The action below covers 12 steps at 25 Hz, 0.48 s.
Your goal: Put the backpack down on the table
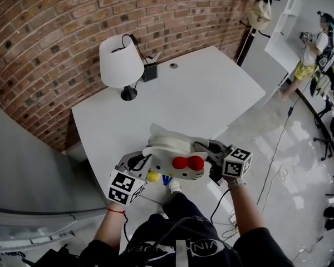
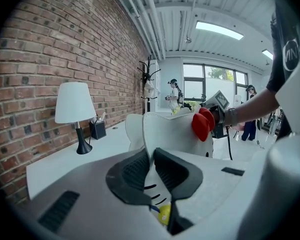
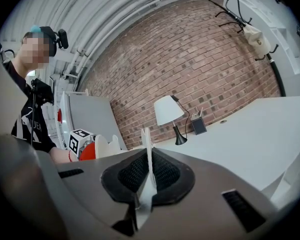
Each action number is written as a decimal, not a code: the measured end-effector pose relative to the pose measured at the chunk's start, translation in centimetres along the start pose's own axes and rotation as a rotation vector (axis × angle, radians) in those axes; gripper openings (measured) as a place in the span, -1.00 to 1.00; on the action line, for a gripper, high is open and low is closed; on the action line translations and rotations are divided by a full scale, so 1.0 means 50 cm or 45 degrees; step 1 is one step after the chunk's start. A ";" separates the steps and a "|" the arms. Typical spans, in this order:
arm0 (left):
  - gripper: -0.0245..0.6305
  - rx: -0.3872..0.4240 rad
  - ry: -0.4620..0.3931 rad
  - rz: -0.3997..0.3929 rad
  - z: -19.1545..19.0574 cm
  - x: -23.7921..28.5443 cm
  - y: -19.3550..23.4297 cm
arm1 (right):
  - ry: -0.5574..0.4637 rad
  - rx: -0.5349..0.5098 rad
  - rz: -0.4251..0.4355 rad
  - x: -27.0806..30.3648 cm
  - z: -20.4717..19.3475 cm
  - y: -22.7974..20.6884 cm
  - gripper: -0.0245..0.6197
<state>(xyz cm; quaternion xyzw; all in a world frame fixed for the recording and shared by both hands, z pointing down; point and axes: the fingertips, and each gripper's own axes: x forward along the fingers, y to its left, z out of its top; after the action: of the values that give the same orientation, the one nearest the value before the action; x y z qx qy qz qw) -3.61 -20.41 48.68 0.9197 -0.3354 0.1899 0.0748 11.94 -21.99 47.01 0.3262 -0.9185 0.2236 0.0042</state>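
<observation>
White cat-face fabric backpack with red bow (image 1: 175, 159) held up between both grippers, over near corner of white table (image 1: 211, 93), apparently not yet resting on it. Jaws of left gripper (image 2: 151, 169) closed on thin white edge of backpack; right gripper (image 3: 146, 179) clamped on opposite thin edge. White-shaded lamp with black base (image 1: 121, 65) well apart, far side. Likely risks: hold is only on thin floppy edges, so uneven pull could slip one side; release this close to table edge could tip backpack onto floor
</observation>
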 end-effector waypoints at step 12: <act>-0.80 -0.042 0.004 0.023 0.027 0.100 0.075 | 0.008 0.032 0.018 0.053 0.038 -0.112 -0.89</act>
<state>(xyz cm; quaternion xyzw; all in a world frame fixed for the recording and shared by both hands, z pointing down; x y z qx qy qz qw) -2.12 -26.55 49.48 0.9149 -0.3468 0.1865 0.0888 13.51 -28.20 48.00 0.3192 -0.9178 0.2363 0.0015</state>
